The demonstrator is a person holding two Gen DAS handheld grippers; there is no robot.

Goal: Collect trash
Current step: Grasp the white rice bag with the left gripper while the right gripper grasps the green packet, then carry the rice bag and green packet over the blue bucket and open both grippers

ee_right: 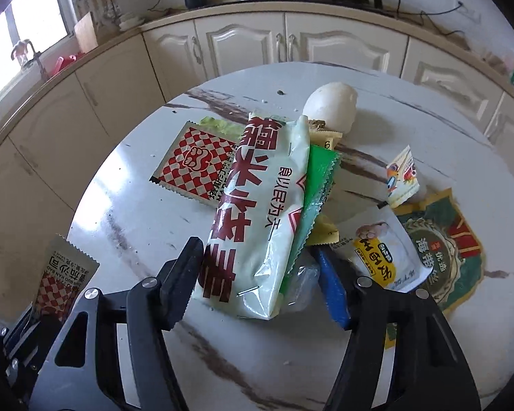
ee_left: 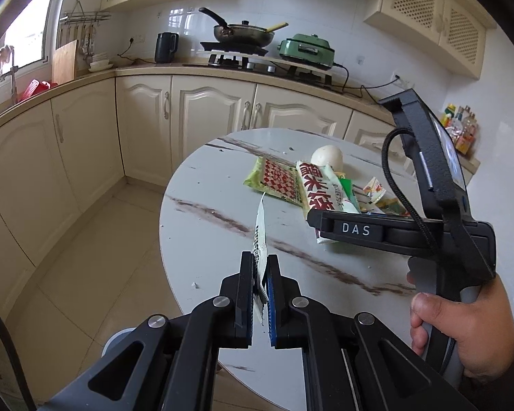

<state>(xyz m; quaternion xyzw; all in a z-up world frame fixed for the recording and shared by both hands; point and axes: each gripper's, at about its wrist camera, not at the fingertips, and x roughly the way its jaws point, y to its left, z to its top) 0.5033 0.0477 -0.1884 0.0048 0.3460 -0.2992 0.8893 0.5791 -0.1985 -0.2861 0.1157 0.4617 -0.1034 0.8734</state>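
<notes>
Snack wrappers lie piled on a round white marble table (ee_left: 209,212). My left gripper (ee_left: 259,267) is shut on a thin white wrapper (ee_left: 261,236), held edge-on above the table's left part; the same wrapper shows at the lower left of the right wrist view (ee_right: 63,274). My right gripper (ee_right: 257,267) is open, its fingers either side of a long pale green wrapper with red characters (ee_right: 260,212). A red checkered wrapper (ee_right: 195,164), a green wrapper (ee_right: 317,178) and a white bun (ee_right: 332,108) lie beyond it.
More wrappers lie to the right: a small white sachet (ee_right: 402,174), a white and yellow pack (ee_right: 383,253), a green and gold pack (ee_right: 445,250). Cream cabinets (ee_left: 205,116) and a counter with stove and pan (ee_left: 243,34) stand behind the table.
</notes>
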